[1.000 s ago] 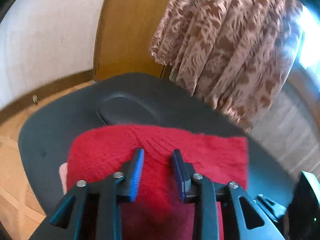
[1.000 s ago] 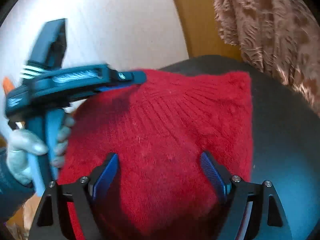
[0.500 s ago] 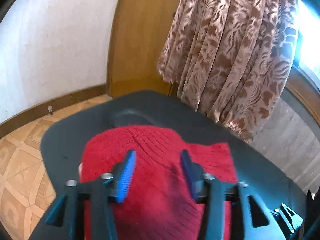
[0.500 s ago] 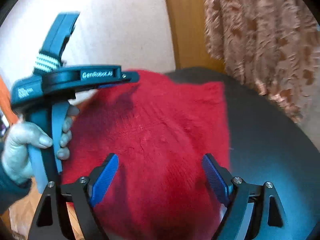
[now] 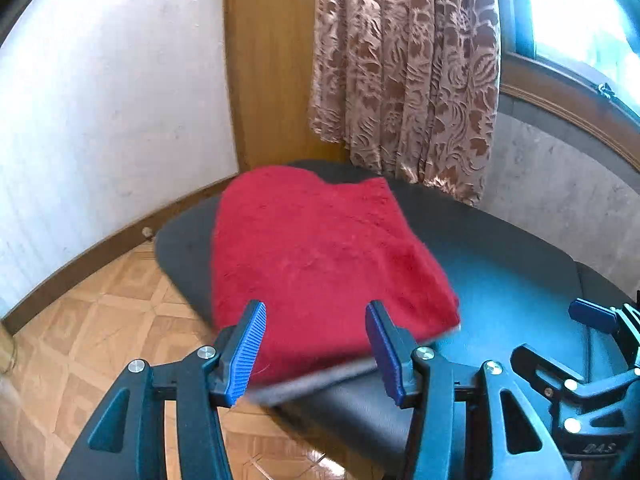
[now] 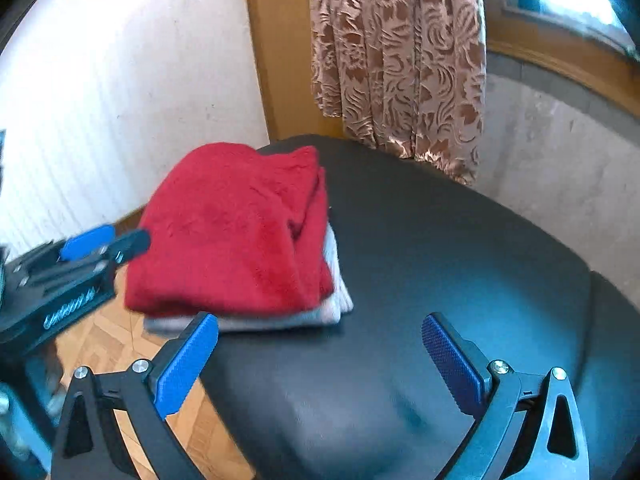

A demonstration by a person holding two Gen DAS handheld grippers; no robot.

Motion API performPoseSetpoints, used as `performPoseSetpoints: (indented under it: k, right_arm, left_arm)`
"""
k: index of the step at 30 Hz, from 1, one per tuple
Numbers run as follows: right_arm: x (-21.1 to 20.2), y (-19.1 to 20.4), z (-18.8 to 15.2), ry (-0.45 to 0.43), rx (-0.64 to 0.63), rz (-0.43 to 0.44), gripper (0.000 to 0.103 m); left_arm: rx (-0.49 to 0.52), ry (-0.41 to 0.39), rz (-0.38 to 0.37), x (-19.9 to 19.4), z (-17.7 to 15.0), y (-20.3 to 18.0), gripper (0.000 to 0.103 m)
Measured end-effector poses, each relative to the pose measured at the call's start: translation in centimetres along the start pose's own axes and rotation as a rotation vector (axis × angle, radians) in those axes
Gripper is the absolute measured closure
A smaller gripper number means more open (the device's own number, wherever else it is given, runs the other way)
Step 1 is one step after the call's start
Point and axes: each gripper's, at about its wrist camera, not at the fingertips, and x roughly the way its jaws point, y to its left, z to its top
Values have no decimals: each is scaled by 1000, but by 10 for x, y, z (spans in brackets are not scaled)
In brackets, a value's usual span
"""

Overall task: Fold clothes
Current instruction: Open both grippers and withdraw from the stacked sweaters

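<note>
Red sweater point(image 5: 320, 256) lies folded on the grey garment point(image 6: 332, 304) — back your empty left gripper point(image 5: 316, 354) and still-opening right gripper point(image 6: 320, 364) off cleanly without snagging it.

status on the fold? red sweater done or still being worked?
Done: the red sweater lies folded on a folded grey garment, stacked at the black table's edge. In hand: nothing; the left gripper is open and empty, the right gripper's jaws are opening with nothing between them. Left: no unfolded clothes in view.
</note>
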Motion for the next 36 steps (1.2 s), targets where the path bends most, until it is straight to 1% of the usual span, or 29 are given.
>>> performPoseSetpoints:
  k: [2,4,6,7,9,11,14,17,20,24,26,28,29,32,36]
  right_arm:
    - [-9,10,-4,-2,-28,0,0]
    - [-21,20,-9,-23,-51,7,0]
    - [-34,32,-12,-55,-70,19,0]
    - [-40,38,-13,-70,-83,25,0]
    - [-50,49,-13,-99,-103,30,0]
    - [-58,57,-13,-112,-74,-13,0]
    - [-63,71,-12,-126,-106,-9,0]
    - [-64,84,-12,-129,-144,-28,0]
    - [-60,89,-12,-128,-152,-39,0]
    - [-56,91,-13,-120,-140,-42,0]
    - [-52,91,-13,-111,-139,-36,0]
    - [-48,93,-14,-98,-141,-30,0]
    - [-46,93,-14,-92,-141,-26,0]
    - [-40,95,-17,-73,-141,-20,0]
    - [-32,96,-21,-49,-138,-19,0]
  left_arm:
    - [49,-23,60,-24,-2,1,50]
    - [77,-81,101,-55,0,3,50]
    - [68,-144,85,-81,6,9,51]
    - [58,-168,74,-87,9,11,50]
    - [22,-187,59,-97,15,17,50]
    - [-12,-185,26,-100,19,22,51]
    - [-54,-147,-11,-94,20,31,51]
    - [-82,-109,-19,-82,17,38,51]
    - [-114,-82,-29,-75,12,46,51]
    - [-139,-65,-24,-69,3,52,51]
    - [-145,-60,-17,-65,1,54,54]
    - [-150,-67,0,-62,-2,56,62]
    - [-148,-71,4,-62,-4,56,63]
    - [-154,-90,6,-64,-7,59,65]
    - [-178,-92,16,-63,-10,64,66]
